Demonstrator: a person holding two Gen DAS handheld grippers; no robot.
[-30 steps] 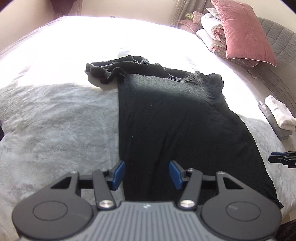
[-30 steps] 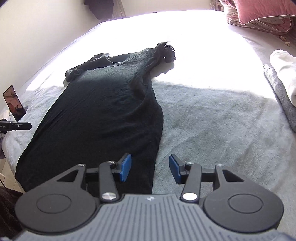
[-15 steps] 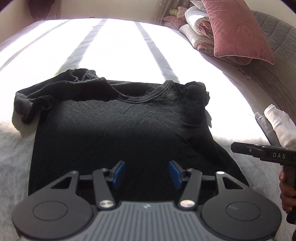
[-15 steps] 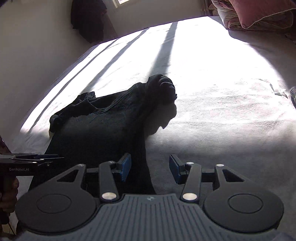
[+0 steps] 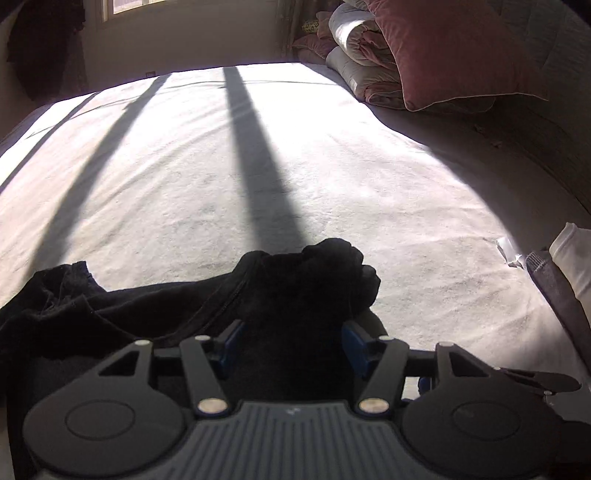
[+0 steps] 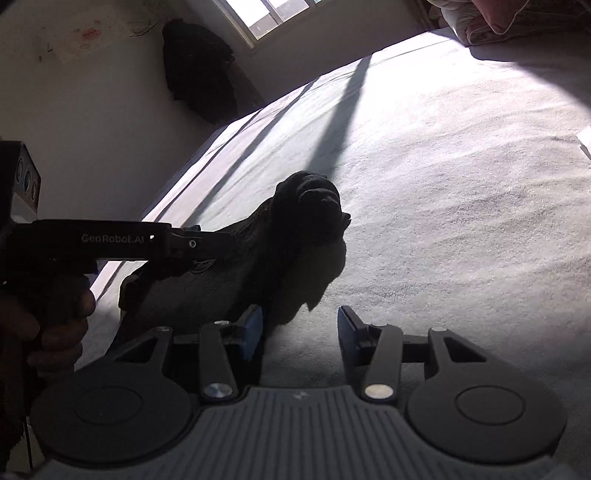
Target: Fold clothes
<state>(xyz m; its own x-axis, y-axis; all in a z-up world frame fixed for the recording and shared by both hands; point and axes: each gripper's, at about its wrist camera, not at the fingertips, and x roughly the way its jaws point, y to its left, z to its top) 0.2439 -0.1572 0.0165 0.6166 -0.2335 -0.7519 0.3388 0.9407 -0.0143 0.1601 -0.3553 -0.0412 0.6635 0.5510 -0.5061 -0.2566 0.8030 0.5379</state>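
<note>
Surroundings: a pink pillow [image 5: 454,48] and a rolled duvet [image 5: 360,70] are stacked at the far right of the bed [image 5: 184,177]. At the right edge of the left wrist view lies a folded white garment [image 5: 574,254] on top of a grey folded item [image 5: 554,291]. A dark garment [image 6: 201,70] hangs against the wall in the room corner, beside a window [image 6: 273,11].

Surface and room: the bed carries a pale, textured cover. Strong sunlight falls across it, broken by long dark shadow bars. The near part of the cover lies in shade.

Task item: the black T-shirt [image 5: 288,291] lies on the near part of the bed, spread toward the left. Its right sleeve is bunched into a raised lump at the shoulder. The neckline seam is visible left of that lump.

Left gripper [image 5: 291,345]: jaws spread apart, with the shirt fabric lying between the blue pads. No closure on the cloth is visible. In the right wrist view the unit enters from the left, held in a hand [image 6: 55,317].

Right gripper [image 6: 301,332]: jaws spread apart, just beside the shirt's right edge. The left pad is at the fabric edge; the right pad is over bare cover.
</note>
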